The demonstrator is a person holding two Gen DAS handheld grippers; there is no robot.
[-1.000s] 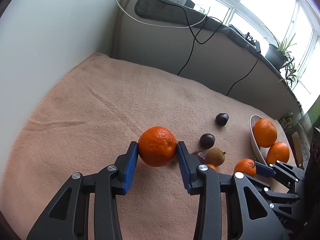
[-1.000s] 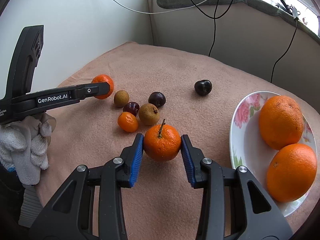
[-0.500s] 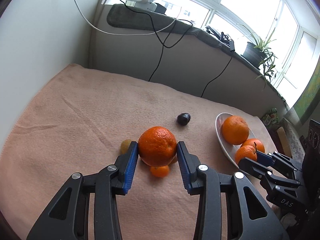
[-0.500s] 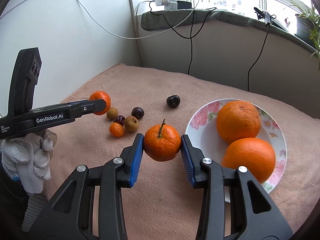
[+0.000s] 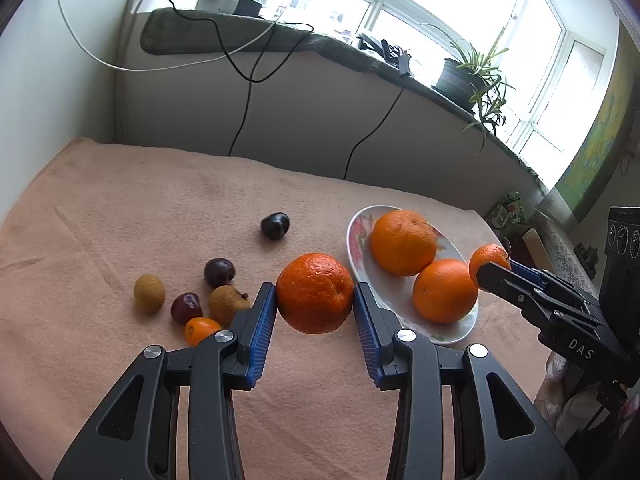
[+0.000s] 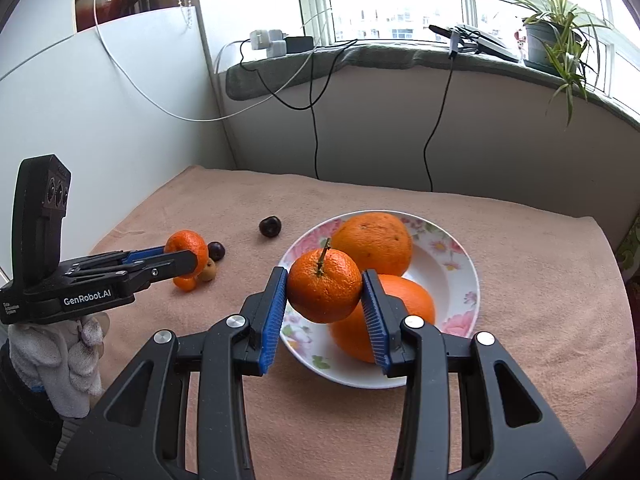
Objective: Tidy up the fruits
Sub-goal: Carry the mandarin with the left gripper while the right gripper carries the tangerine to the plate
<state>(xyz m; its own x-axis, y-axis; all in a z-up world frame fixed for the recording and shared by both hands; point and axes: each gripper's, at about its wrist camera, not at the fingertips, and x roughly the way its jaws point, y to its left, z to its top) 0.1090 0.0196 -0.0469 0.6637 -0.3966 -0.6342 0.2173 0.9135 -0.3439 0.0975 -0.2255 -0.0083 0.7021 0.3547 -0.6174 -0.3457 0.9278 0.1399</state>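
Note:
My left gripper [image 5: 315, 295] is shut on a tangerine [image 5: 315, 292], held above the cloth just left of the flowered plate [image 5: 360, 228]. My right gripper [image 6: 324, 288] is shut on a stemmed tangerine [image 6: 325, 286], held above the plate's [image 6: 460, 280] near left part. Two large oranges [image 6: 372, 242] [image 6: 412, 300] lie in the plate. Small fruits lie in a cluster on the cloth: a kumquat [image 5: 200, 329], two brown round fruits [image 5: 149, 293] [image 5: 226, 302] and two dark plums [image 5: 219, 272] [image 5: 186, 307]. One more dark plum [image 5: 275, 225] lies apart, farther back.
A peach cloth [image 5: 120, 208] covers the table. White walls [image 6: 100, 120] stand at the left and back, with hanging cables [image 6: 316, 136]. A windowsill with chargers and a potted plant [image 6: 556, 32] runs behind. The table's right edge [image 5: 520, 320] drops off beside the plate.
Both grippers have risen and moved right with their tangerines. The right one went from over the cloth to above the plate. The left one drew near the plate's left rim.

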